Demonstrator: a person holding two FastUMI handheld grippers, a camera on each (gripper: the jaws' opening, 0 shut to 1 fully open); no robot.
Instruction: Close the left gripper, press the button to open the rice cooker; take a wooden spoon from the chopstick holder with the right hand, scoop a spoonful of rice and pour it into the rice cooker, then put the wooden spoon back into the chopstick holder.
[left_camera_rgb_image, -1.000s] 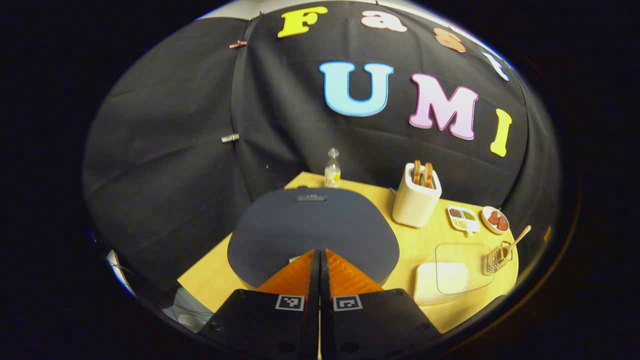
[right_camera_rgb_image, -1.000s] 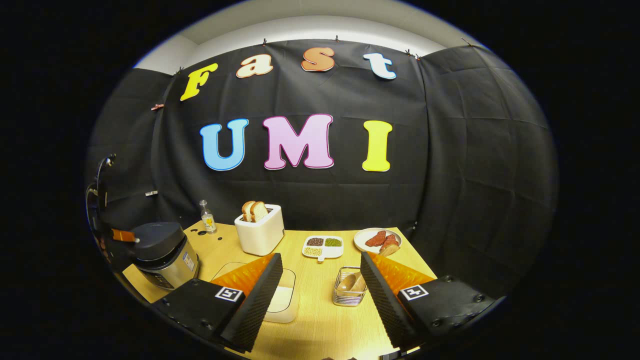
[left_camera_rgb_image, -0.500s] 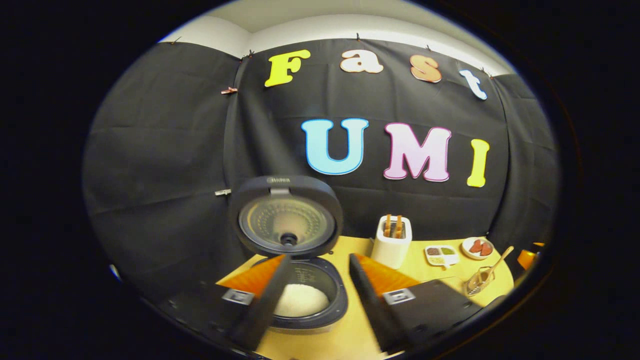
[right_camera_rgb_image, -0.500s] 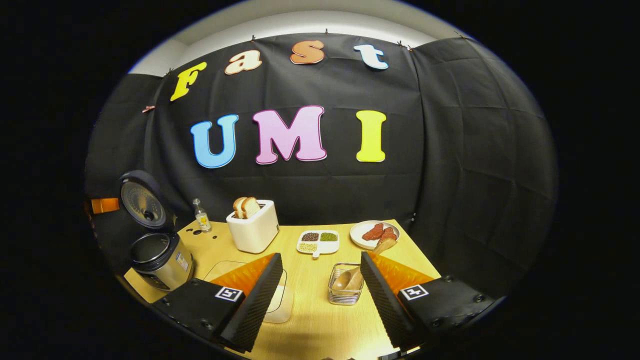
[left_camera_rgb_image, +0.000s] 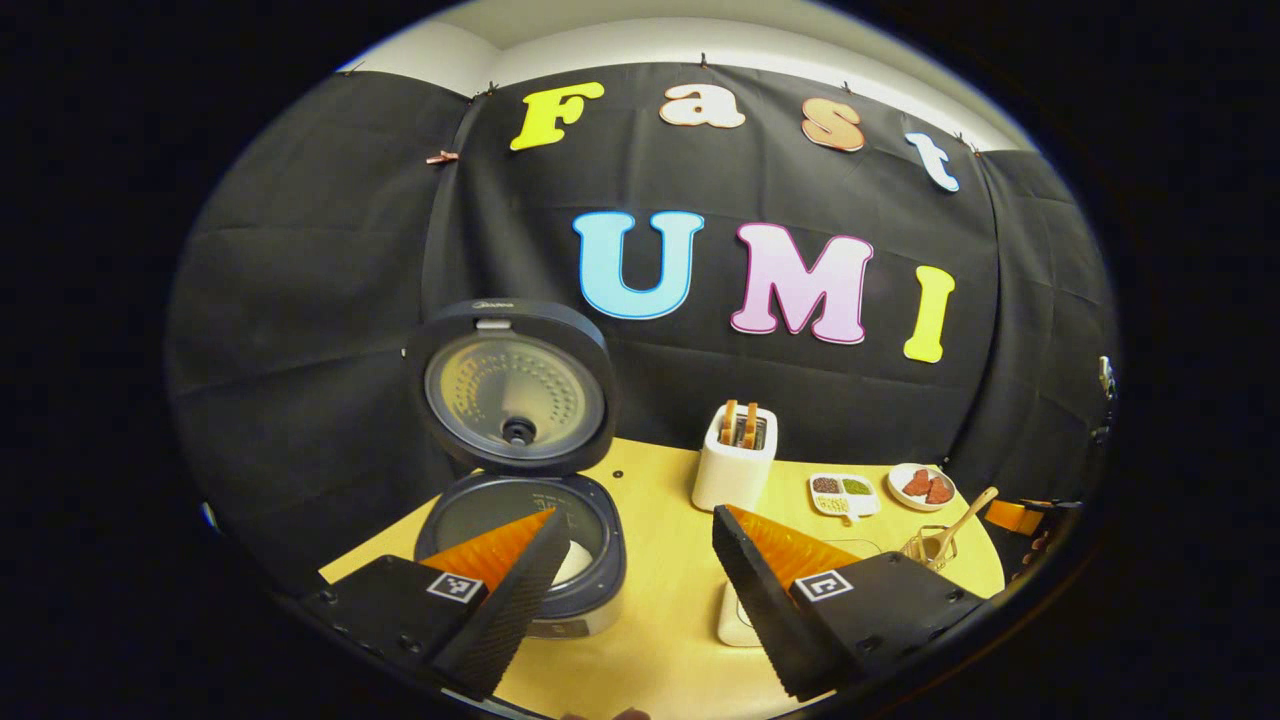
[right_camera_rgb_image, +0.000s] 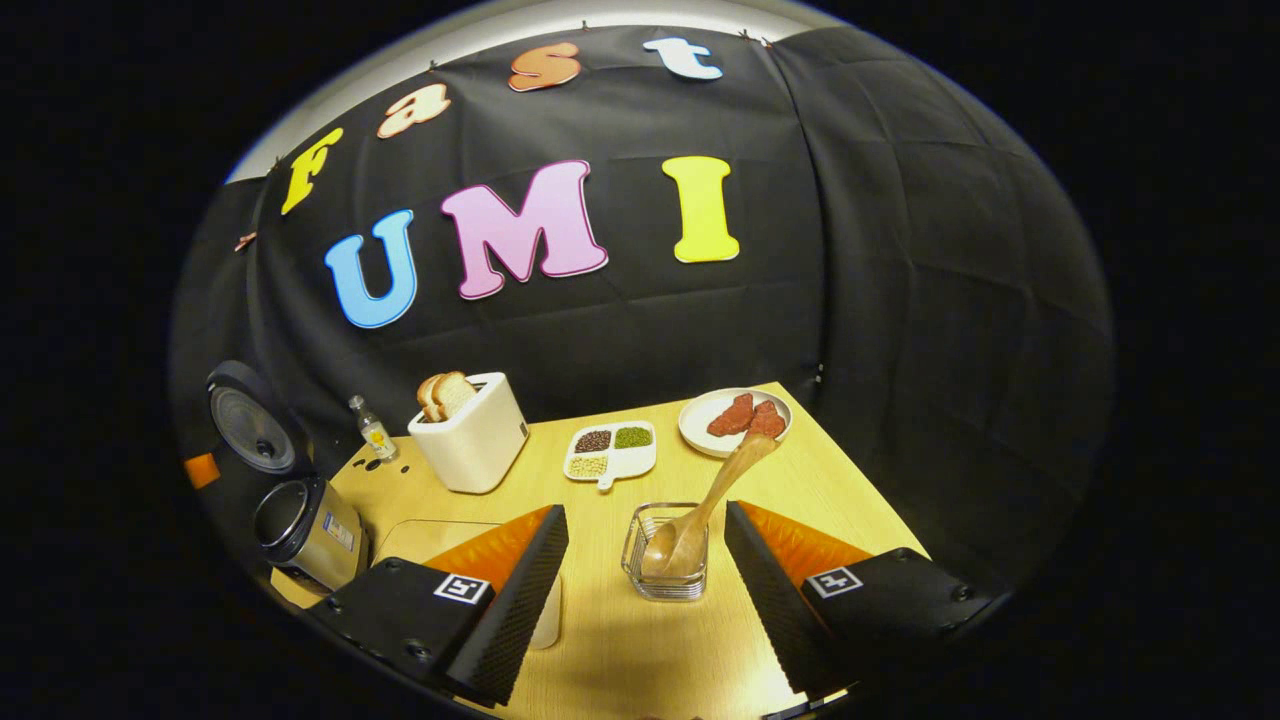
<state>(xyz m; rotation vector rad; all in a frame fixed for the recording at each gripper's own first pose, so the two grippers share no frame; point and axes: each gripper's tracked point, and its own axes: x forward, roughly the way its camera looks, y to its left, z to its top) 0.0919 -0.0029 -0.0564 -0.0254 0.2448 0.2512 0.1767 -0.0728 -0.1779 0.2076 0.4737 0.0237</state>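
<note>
Left gripper view: cooker (left_camera_rgb_image: 520, 520) at left, lid (left_camera_rgb_image: 512, 388) standing up, white rice in the pot. My left gripper (left_camera_rgb_image: 640, 560) gapes wide, holding nothing. Toaster (left_camera_rgb_image: 735, 460) farther right.

Right gripper view: cooker at far left, lid up. Spoon (right_camera_rgb_image: 705, 505) leans in the holder (right_camera_rgb_image: 668, 555), between the spread fingers of my right gripper (right_camera_rgb_image: 645, 560), untouched.
</note>
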